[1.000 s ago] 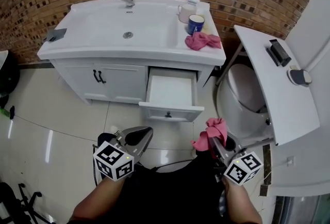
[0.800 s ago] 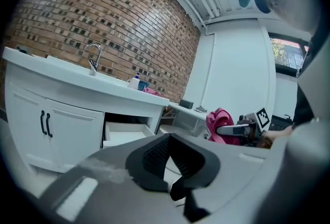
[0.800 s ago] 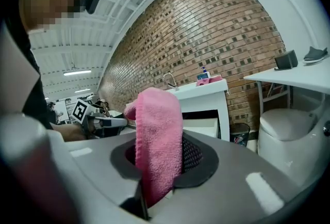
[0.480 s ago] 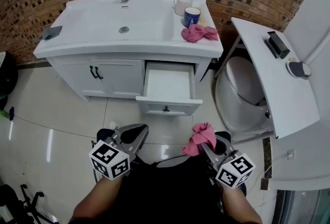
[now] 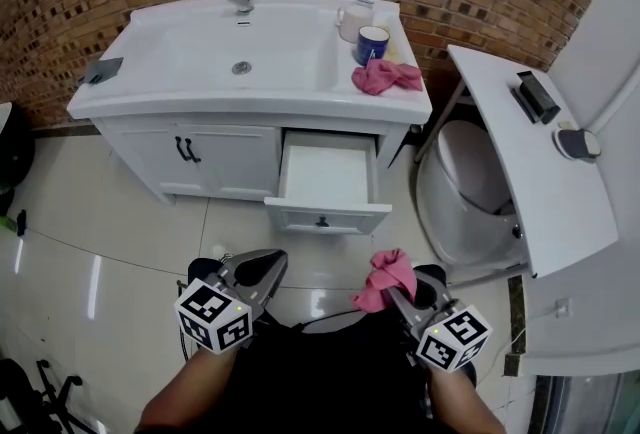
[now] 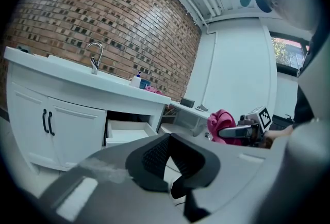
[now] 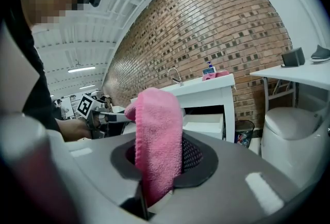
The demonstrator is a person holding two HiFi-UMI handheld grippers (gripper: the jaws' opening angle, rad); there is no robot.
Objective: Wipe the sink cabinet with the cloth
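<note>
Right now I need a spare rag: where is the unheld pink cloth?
The loose pink cloth lies at the sink counter's right end in the head view, beside the blue mug.

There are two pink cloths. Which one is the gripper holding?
The pink cloth pinched in the right gripper, close to the person. The other pink cloth lies on the sink counter beside the blue mug.

Left tongs (image 5: 265,265) at 7 o'clock, jaws together, nothing between. Right tongs (image 5: 396,288) at 5 o'clock, clamped on pink cloth (image 5: 384,272). Both point to 12 o'clock.
</note>
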